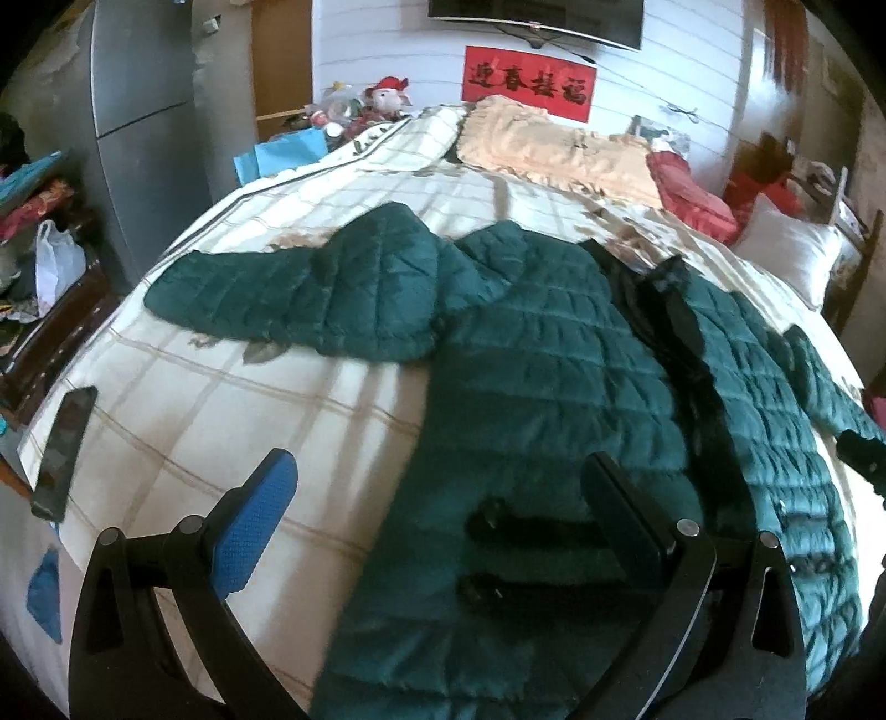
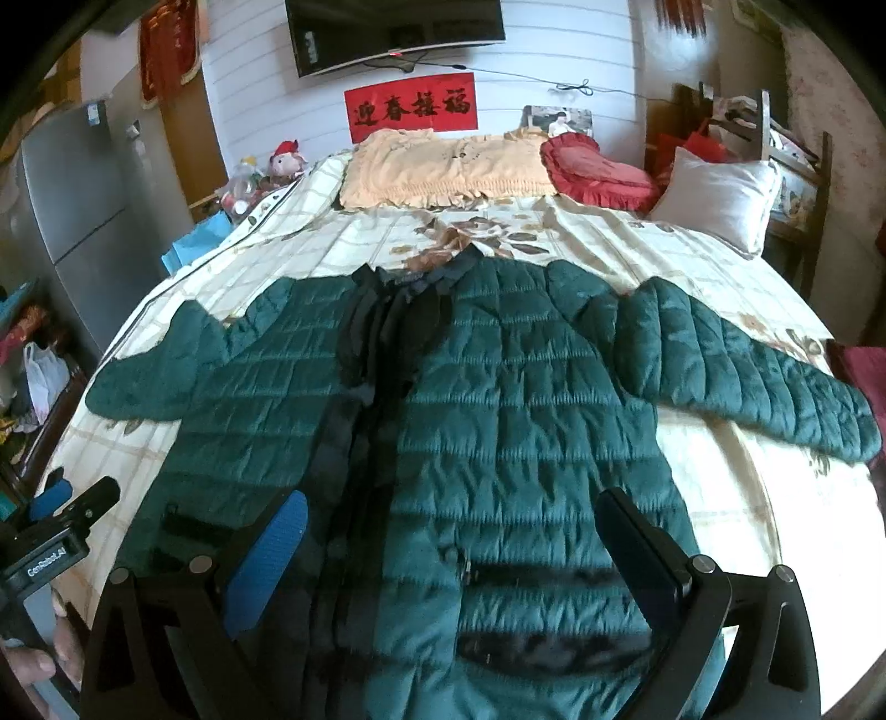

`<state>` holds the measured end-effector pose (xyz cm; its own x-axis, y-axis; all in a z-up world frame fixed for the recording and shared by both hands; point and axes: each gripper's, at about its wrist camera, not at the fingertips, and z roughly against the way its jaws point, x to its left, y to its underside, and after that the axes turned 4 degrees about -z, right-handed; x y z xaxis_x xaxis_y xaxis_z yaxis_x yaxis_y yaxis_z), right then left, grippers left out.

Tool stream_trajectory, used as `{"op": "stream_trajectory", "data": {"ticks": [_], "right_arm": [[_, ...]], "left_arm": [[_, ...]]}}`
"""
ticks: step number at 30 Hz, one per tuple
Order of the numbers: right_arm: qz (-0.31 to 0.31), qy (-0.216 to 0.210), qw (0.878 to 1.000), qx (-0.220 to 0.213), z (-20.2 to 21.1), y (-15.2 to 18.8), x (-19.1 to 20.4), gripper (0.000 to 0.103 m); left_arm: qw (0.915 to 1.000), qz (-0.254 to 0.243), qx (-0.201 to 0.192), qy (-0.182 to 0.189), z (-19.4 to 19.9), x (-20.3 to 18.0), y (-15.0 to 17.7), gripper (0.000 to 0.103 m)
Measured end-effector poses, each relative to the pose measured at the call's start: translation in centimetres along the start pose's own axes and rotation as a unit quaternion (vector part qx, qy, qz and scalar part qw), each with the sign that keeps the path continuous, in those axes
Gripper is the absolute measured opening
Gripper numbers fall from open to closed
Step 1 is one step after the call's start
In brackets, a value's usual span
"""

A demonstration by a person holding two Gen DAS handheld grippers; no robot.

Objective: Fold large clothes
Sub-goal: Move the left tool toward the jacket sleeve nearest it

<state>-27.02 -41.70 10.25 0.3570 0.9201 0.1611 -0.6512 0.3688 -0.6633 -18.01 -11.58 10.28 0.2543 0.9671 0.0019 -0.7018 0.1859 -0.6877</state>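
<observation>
Both grippers (image 1: 437, 520) (image 2: 459, 554) spread wide, jacket (image 2: 498, 399) flat beneath, untouched

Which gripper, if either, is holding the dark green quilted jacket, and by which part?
Neither. The left gripper and right gripper both hang open above the dark green quilted jacket, which lies spread flat on the bed.

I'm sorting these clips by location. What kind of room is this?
Most likely a home bedroom: a green quilted coat lies spread on a bed with pillows at its head, and a television hangs on the wall above.
</observation>
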Motion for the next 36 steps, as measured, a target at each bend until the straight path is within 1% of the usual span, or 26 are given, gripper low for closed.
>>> {"op": "stream_trajectory", "data": {"ticks": [4, 8, 13, 21, 27, 36], "right_arm": [[-0.002, -0.004, 1.000, 0.001, -1.2, -1.7, -0.5, 0.103], [0.001, -0.001, 1.000, -0.002, -2.7, -3.1, -0.8, 0.103], [-0.014, -0.013, 1.000, 0.007, -4.6, -4.0, -1.2, 0.103], [-0.009, -0.003, 1.000, 0.014, -7.2, -4.8, -1.2, 0.103], [-0.014, 0.006, 1.000, 0.018, -8.8, -5.5, -1.3, 0.103], [-0.017, 0.013, 0.999, 0.027, -10.5, -5.6, -1.3, 0.103]], "left_arm": [[0.9998, 0.008, 0.002, -0.019, -1.4, 1.4, -1.5, 0.103], [0.9991, 0.020, 0.014, -0.033, -2.8, 3.1, -2.6, 0.103], [0.9978, 0.030, 0.016, -0.056, -4.2, 5.0, -3.7, 0.103], [0.9940, 0.043, 0.026, -0.097, -6.9, 8.5, -5.0, 0.103], [0.9922, 0.059, 0.040, -0.103, -8.4, 10.5, -5.4, 0.103], [0.9909, 0.063, 0.042, -0.112, -9.8, 11.9, -6.1, 0.103]]}}
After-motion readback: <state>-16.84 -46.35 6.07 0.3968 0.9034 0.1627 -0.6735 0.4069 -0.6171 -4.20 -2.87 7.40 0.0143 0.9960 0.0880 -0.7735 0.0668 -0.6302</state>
